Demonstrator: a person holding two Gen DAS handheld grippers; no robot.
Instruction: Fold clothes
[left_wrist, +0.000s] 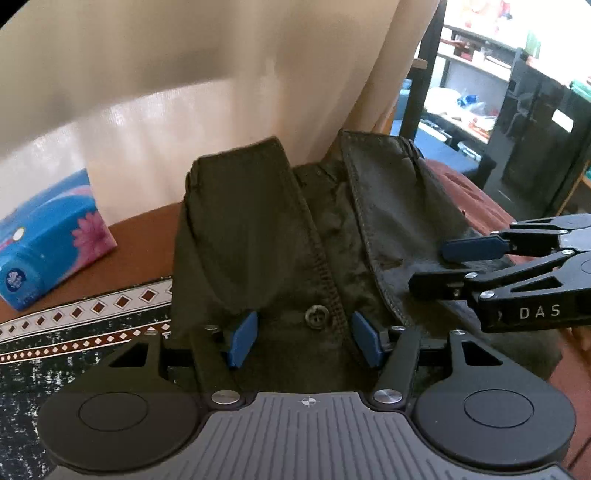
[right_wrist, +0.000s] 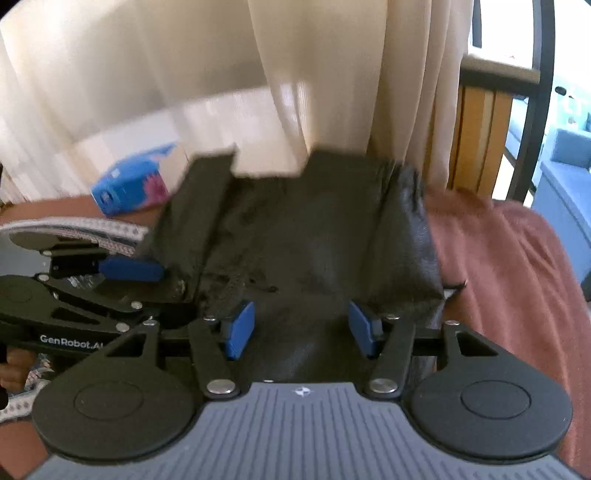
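1. A dark olive garment (left_wrist: 266, 229) lay partly folded on a reddish-brown cloth-covered surface (left_wrist: 476, 199), both side flaps turned inward, a button (left_wrist: 317, 316) showing at its near edge.
2. The left gripper (left_wrist: 303, 338) hung over that near edge, its blue fingers (left_wrist: 243, 338) apart and gripping nothing.
3. The right gripper (right_wrist: 302, 334) stood over the garment's right side, fingers likewise apart, holding nothing.
4. A blue tissue box (left_wrist: 48, 240) sat to the left, before the cream curtain (left_wrist: 184, 74).
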